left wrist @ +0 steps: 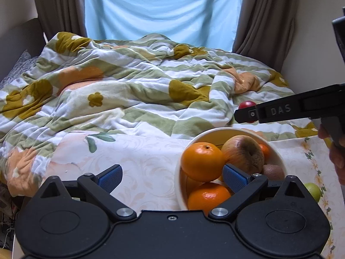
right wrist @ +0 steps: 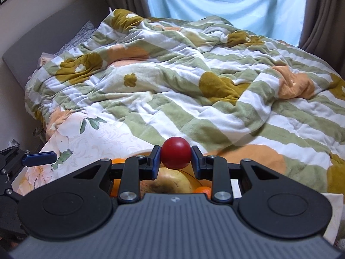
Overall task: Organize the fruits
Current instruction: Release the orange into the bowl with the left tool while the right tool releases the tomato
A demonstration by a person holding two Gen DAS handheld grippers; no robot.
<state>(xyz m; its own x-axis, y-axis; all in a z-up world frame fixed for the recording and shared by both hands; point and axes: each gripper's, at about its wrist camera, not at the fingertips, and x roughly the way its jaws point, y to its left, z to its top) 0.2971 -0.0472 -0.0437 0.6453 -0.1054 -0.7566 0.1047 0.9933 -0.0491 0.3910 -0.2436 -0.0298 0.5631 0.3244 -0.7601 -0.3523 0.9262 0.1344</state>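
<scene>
On the near edge of the bed, over the pale floral sheet point(left wrist: 138, 164), we held our left gripper point(left wrist: 172, 178) with its blue pads point(left wrist: 234, 178) spread wide and nothing between them. Its right pad sat just in front of the white bowl point(left wrist: 278, 151), which stood on the sheet at the near right. That bowl held two oranges point(left wrist: 201, 161) stacked near the left wall, a large brownish apple point(left wrist: 243, 154) beside them, a kiwi point(left wrist: 273, 171) against the right wall, and a sliver of another orange fruit behind the apple. A green fruit point(left wrist: 313, 191) lay on the sheet just right of the bowl, partly hidden by the gripper body.

Our right gripper point(right wrist: 175, 161) was closed onto a small red fruit point(right wrist: 175, 155), both pads pressing its sides, and it hung above the bowl's far rim. From the left wrist view we saw that gripper's black finger point(left wrist: 280, 110) reach in from the right, with the red fruit point(left wrist: 248, 105) peeking out behind its tip. Below the held fruit, in the right wrist view, the brownish apple point(right wrist: 172, 181) and bits of orange showed between the fingers.

Farther off, the rumpled striped blanket point(right wrist: 194, 82) with its mustard flowers covered the bed, and brown curtains point(left wrist: 58, 6) framed a light blue drape point(left wrist: 161, 8) at the far side.
</scene>
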